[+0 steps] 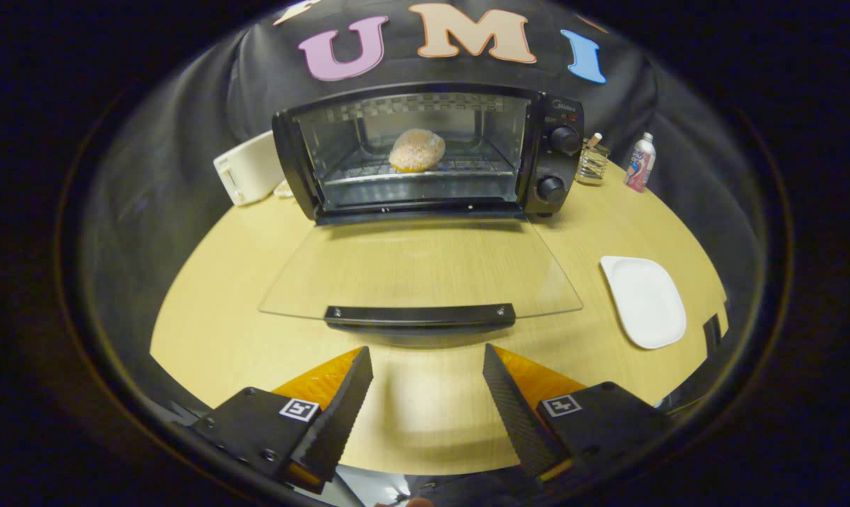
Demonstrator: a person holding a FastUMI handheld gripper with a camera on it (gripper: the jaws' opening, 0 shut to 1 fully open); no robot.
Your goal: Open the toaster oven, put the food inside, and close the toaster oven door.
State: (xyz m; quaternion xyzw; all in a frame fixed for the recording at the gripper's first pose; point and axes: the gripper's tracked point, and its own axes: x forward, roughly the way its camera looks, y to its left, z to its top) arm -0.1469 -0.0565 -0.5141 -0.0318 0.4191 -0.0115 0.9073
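Gripper: the gripper (428,394) hangs low over the near part of the counter (206,310); its fingers stand wide apart with nothing between them; the door handle lies just ahead of them.

Toaster oven: the toaster oven (425,151) sits at the far side of the counter; its glass door (417,271) is folded down flat toward the near side, hinged at the oven's lower front edge.

Food: a round bun (416,150) rests on the wire rack (467,169) inside the oven, about mid-chamber.

Step judged: opening and loading look done; closing the door is what remains.

Where to take hold: the black handle (420,315) along the door's near edge; it is a stiff bar, and it looks narrow enough for the fingers to close across its middle, or to hook under and lift.

Handling judged: the glass panel is rigid but fragile and likely slick, so the bare pane is a poor grip; the door should swing light on its hinge; a hard push could shift the oven or slam the glass.

Around: a white plate (644,301) lies right of the door; two knobs (564,139) on the oven's right panel; a white toaster (245,169) to the oven's left; a small glass jar (592,163) and a bottle (640,162) at far right.
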